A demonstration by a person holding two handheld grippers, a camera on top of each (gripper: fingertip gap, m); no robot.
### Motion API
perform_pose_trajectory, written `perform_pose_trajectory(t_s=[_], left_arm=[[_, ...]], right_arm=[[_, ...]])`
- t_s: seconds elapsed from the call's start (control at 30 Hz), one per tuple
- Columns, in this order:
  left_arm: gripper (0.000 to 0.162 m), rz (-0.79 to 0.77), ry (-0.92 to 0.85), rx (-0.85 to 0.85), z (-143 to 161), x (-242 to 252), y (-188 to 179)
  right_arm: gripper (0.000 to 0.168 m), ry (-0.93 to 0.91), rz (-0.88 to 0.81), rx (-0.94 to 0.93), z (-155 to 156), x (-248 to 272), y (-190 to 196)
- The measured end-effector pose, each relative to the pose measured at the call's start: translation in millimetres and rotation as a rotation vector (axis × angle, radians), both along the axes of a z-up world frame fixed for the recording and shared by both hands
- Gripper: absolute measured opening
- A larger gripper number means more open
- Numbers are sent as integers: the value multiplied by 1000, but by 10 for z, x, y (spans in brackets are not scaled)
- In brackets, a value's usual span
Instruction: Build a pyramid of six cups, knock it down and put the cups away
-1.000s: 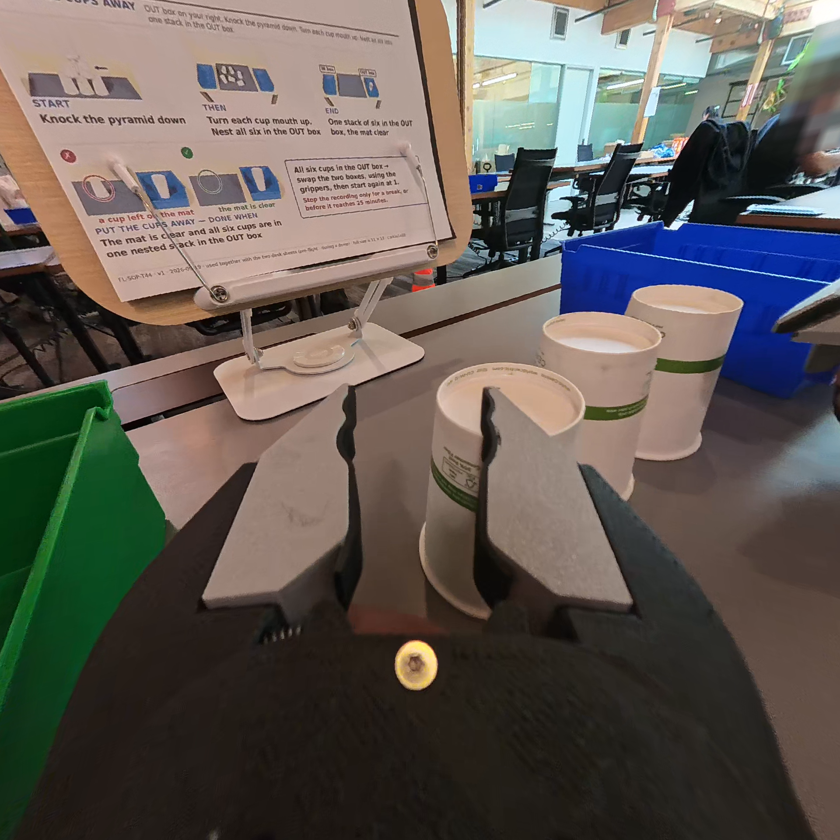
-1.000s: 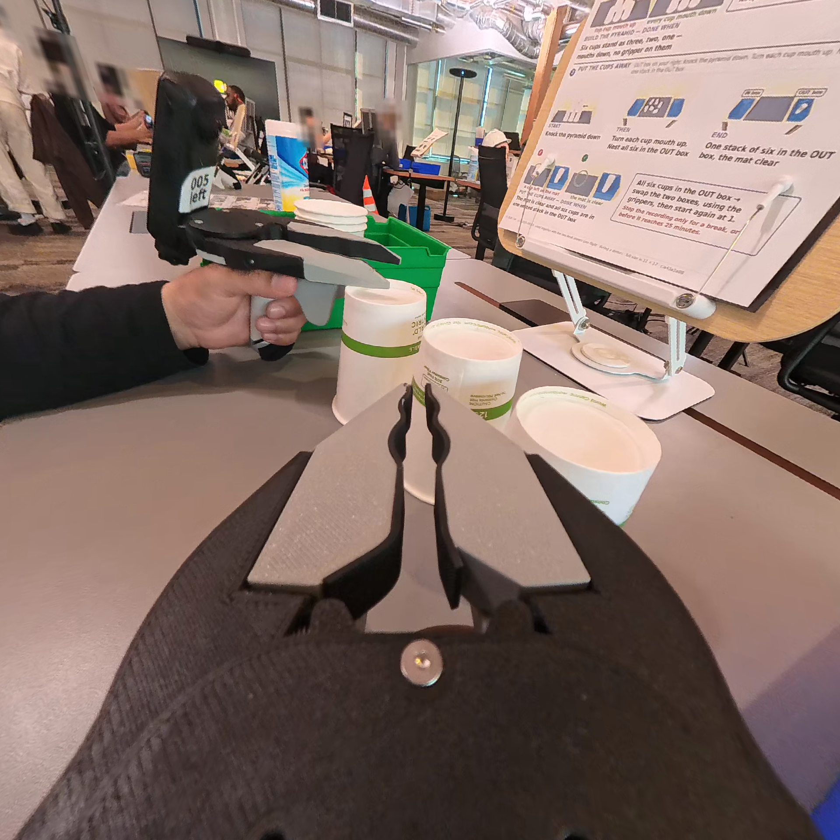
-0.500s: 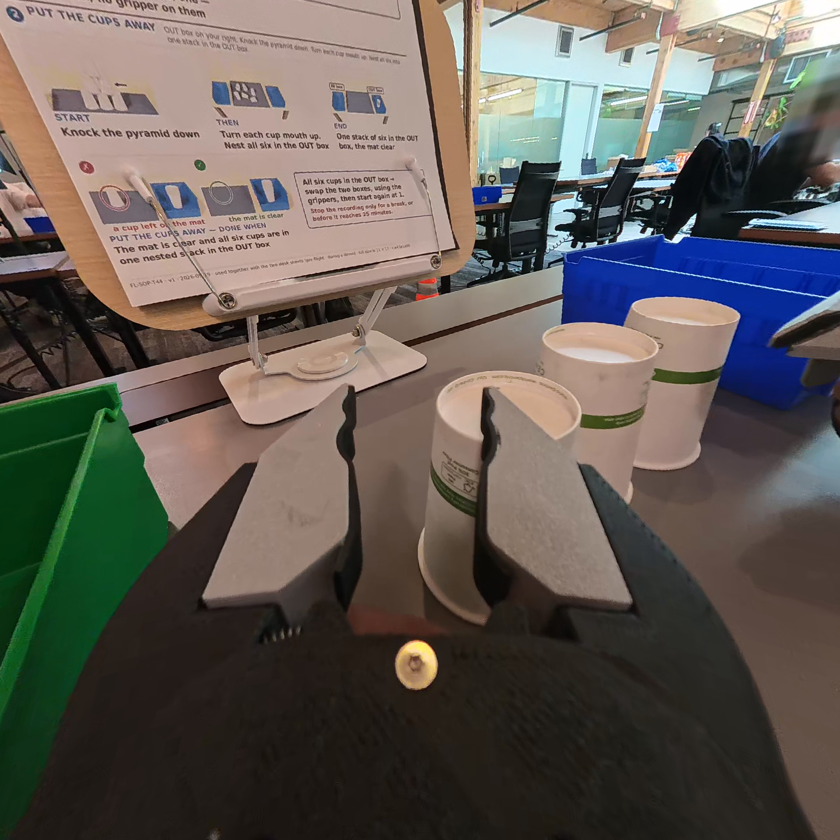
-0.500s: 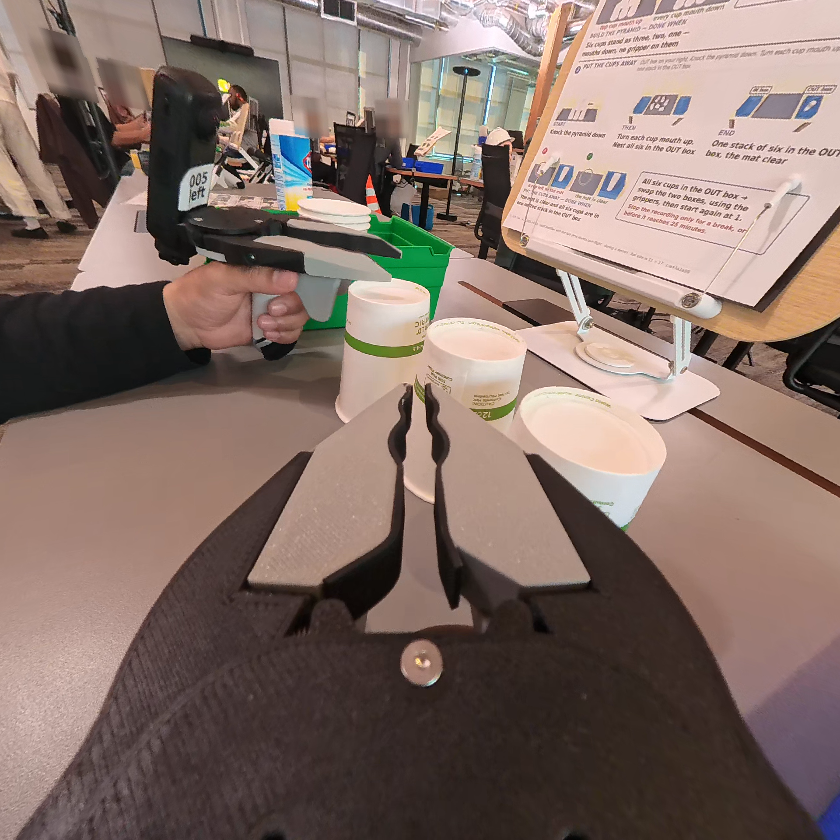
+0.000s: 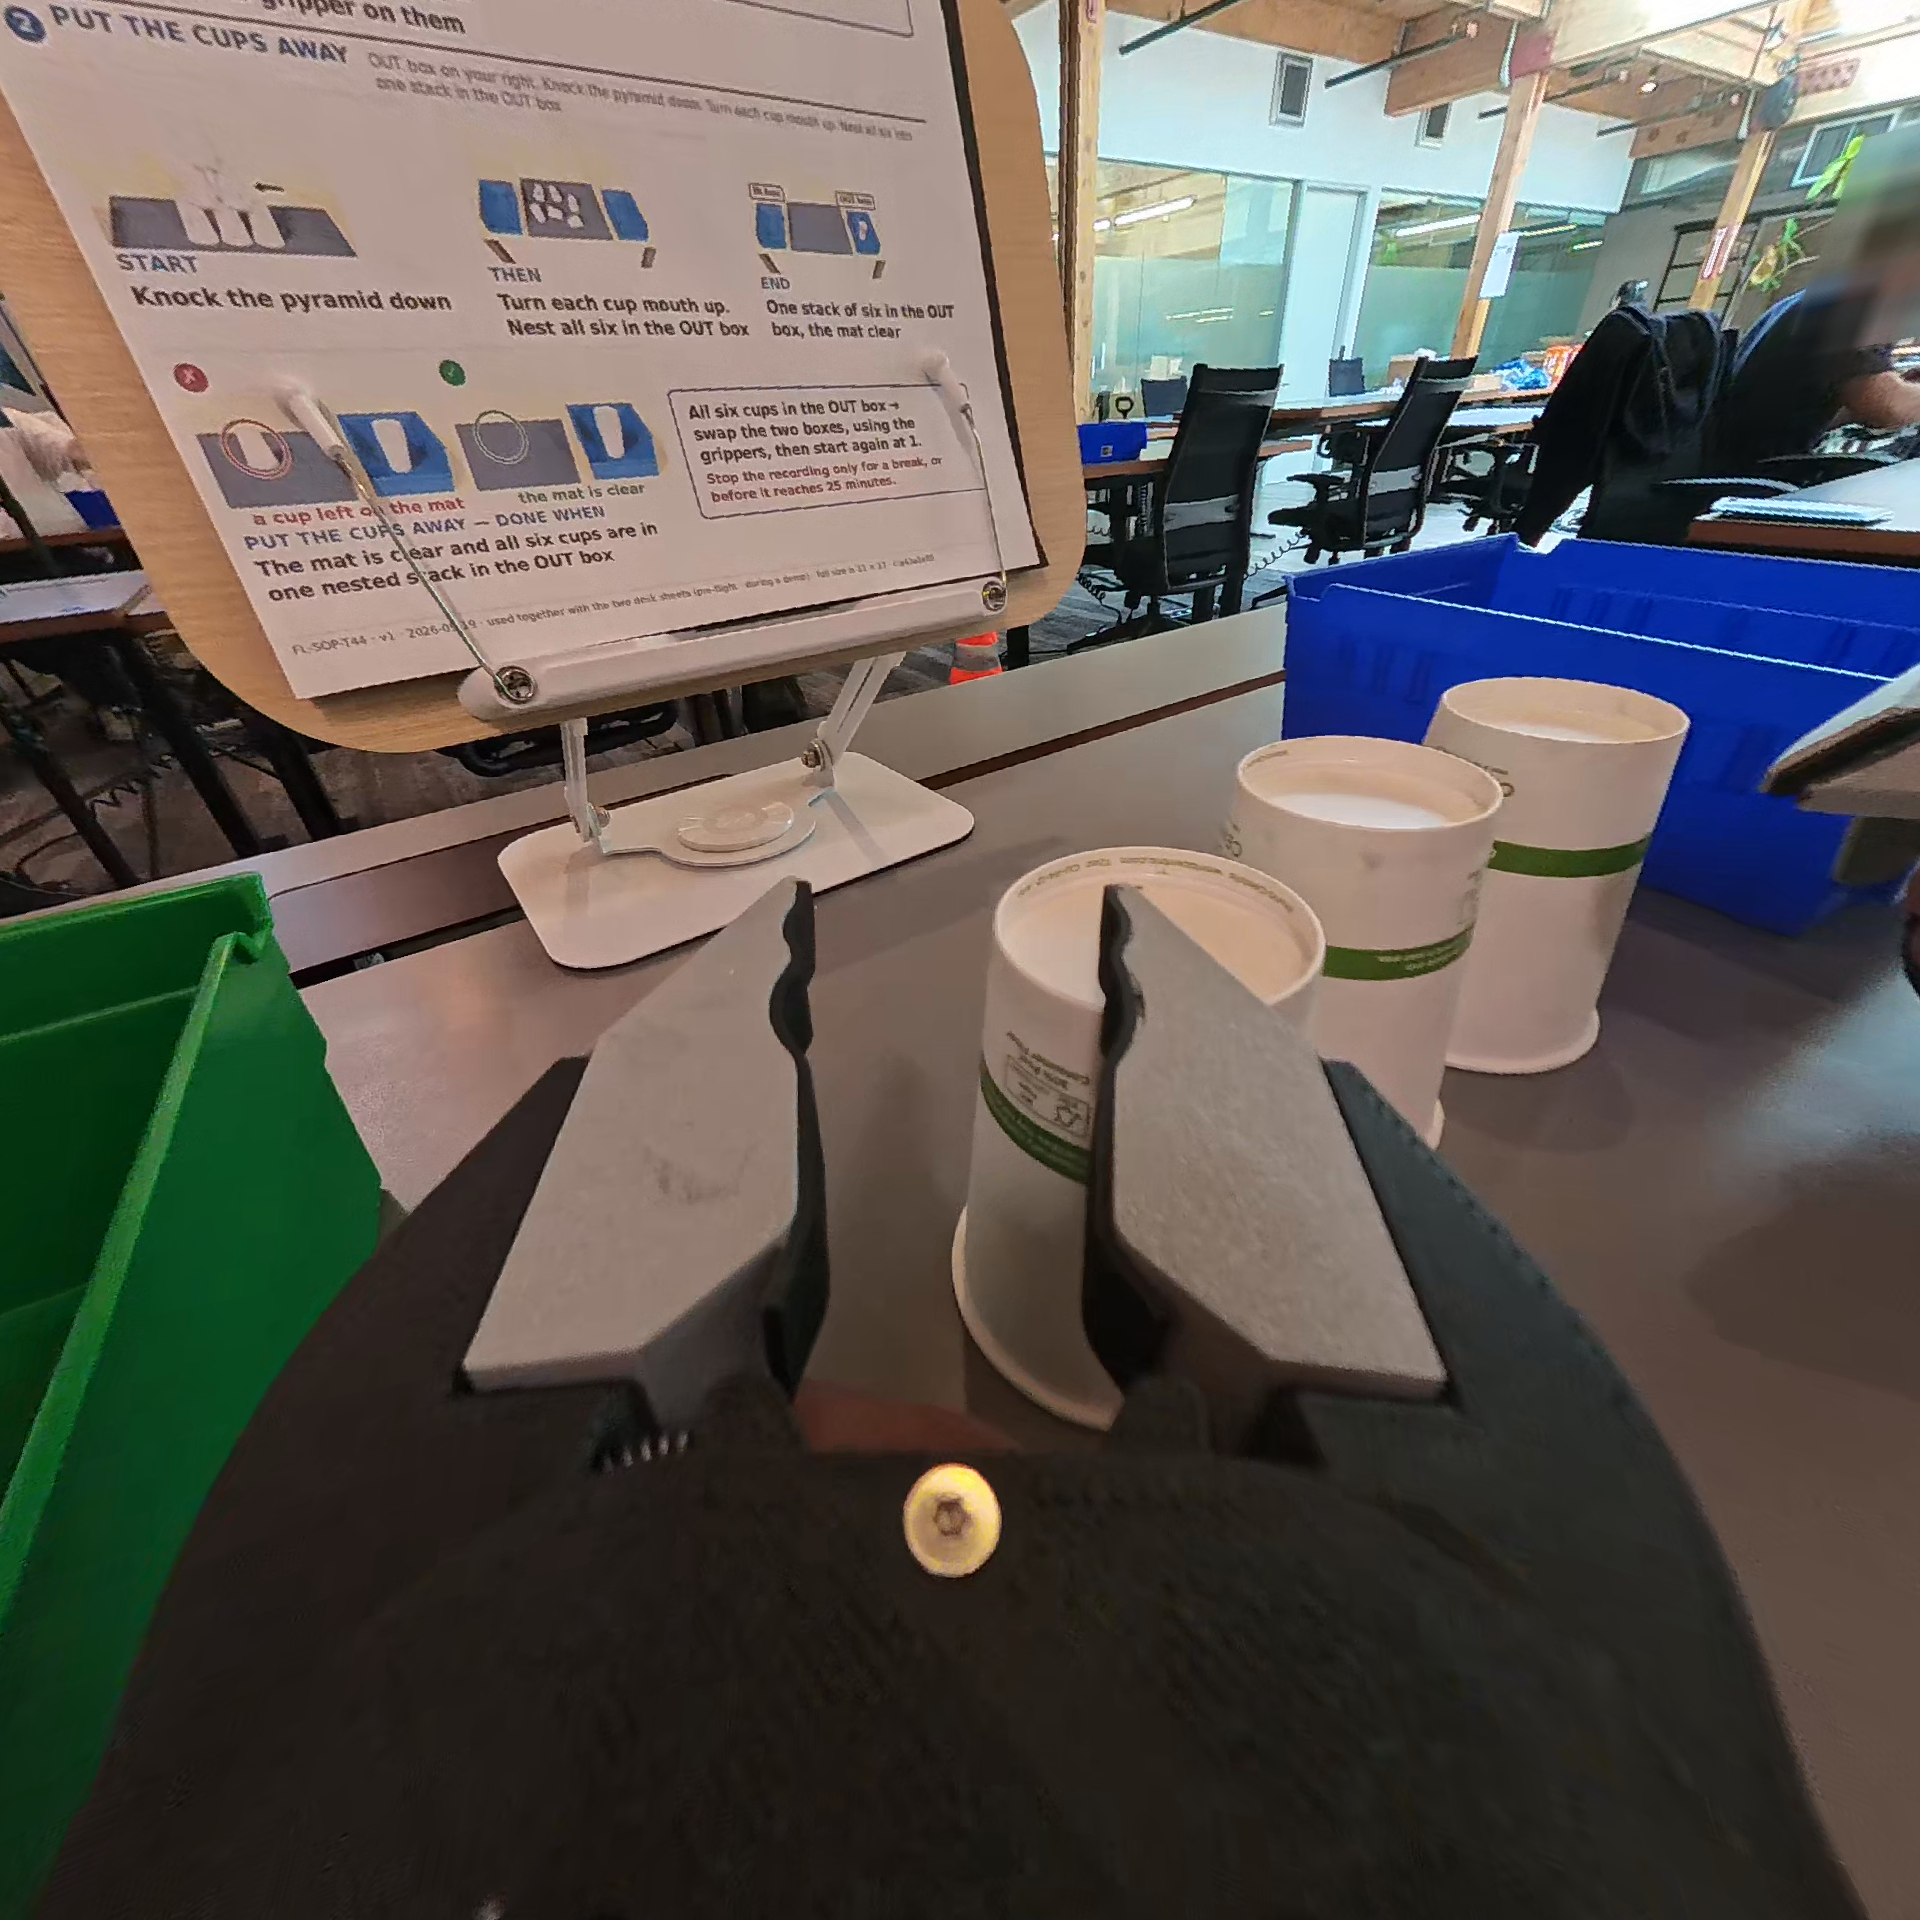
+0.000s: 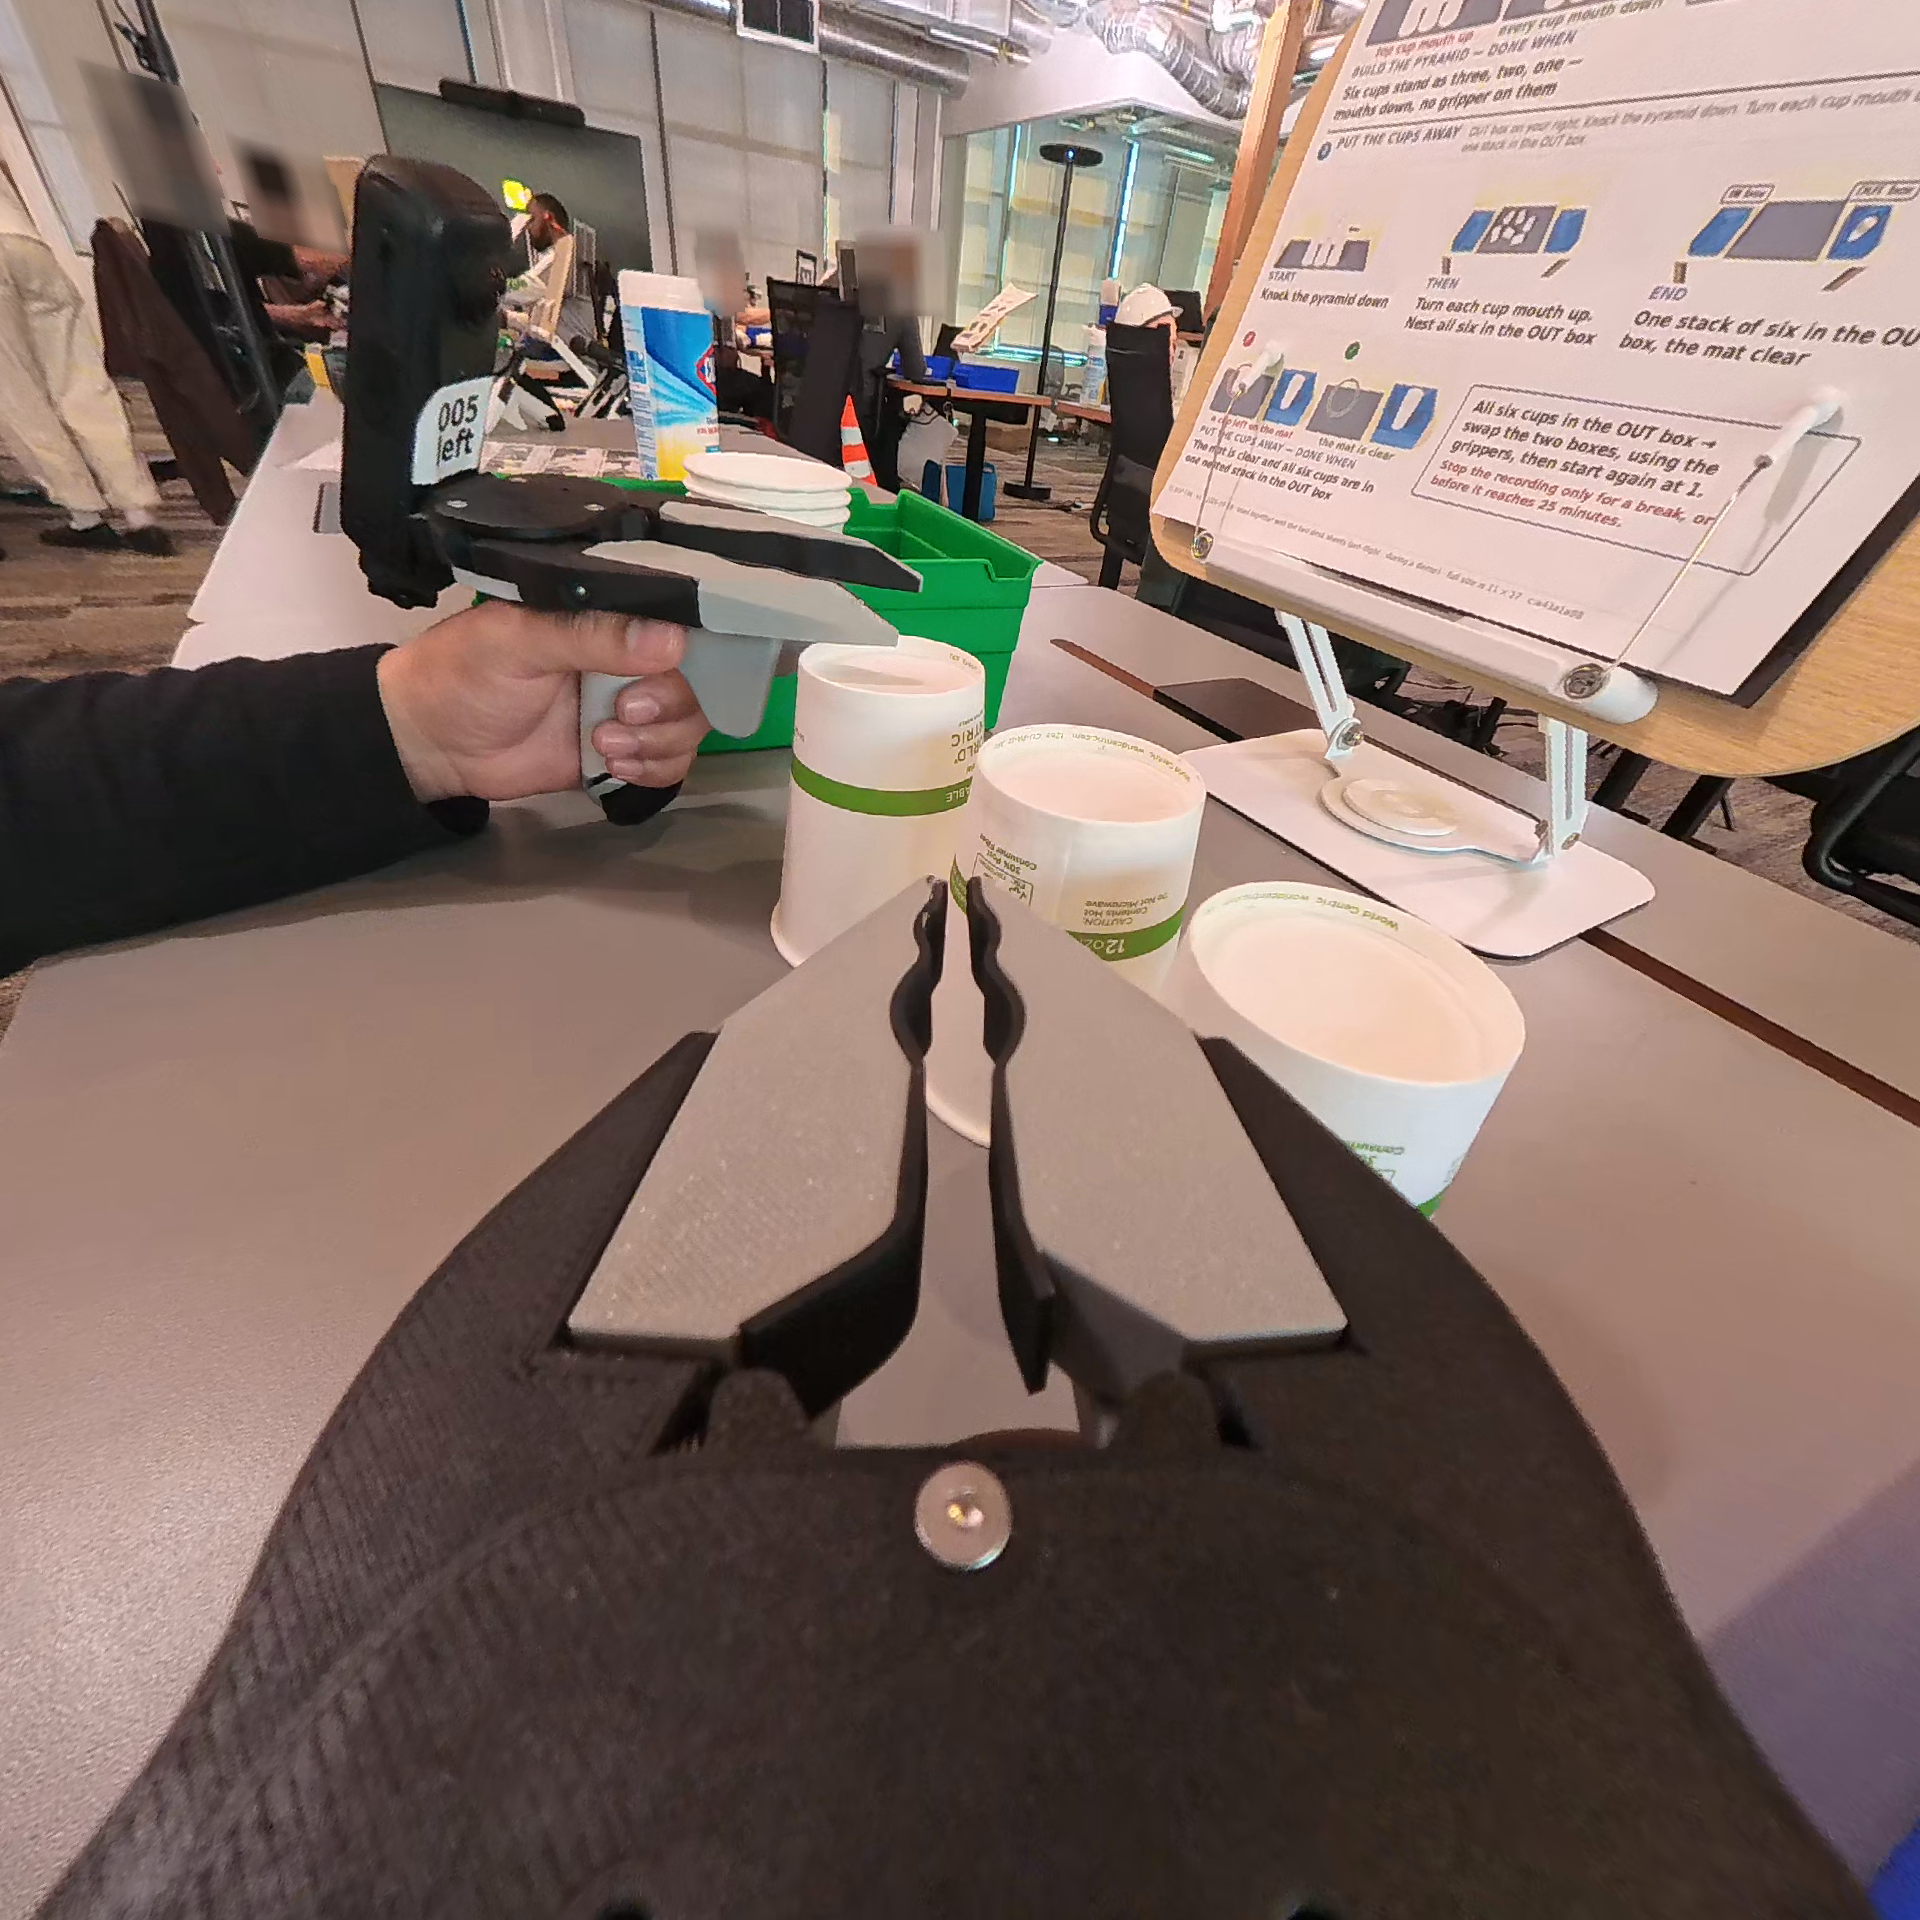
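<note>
Three white paper cups with green bands stand mouth down in a row on the grey table. In the left wrist view they are the near cup (image 5: 1029, 1226), the middle cup (image 5: 1361, 894) and the far cup (image 5: 1558, 831). My left gripper (image 5: 951, 935) is open and empty, a little above and just short of the near cup. The right wrist view shows it (image 6: 904, 613) hovering over that same cup (image 6: 883, 769). My right gripper (image 6: 954, 904) is shut and empty, facing the middle cup (image 6: 1081, 831), with the end cup (image 6: 1351, 1029) to its right.
A green bin (image 5: 156, 1143) stands to the left and holds a stack of more cups (image 6: 769, 483). A blue bin (image 5: 1558, 634) stands behind the cups on the right. An instruction sheet on a white stand (image 5: 727, 842) is at the back. People sit at desks beyond.
My left gripper has risen or tilted up slightly, so the cups and the sheet sit lower in its view. The cups and my right gripper have barely moved.
</note>
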State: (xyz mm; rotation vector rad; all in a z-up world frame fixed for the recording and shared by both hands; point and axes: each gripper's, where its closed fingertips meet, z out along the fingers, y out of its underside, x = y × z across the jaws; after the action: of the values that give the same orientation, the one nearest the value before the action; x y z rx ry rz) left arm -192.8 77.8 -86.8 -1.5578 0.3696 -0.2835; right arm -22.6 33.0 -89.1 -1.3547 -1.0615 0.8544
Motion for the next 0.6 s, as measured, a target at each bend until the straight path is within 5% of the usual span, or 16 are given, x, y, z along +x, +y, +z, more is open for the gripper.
perform_pose_trajectory(t_s=[0.6], left_arm=[[56,-6,55,3,-3,38,-32]], right_arm=[[0,-33,-4,15,-32,-4,2]])
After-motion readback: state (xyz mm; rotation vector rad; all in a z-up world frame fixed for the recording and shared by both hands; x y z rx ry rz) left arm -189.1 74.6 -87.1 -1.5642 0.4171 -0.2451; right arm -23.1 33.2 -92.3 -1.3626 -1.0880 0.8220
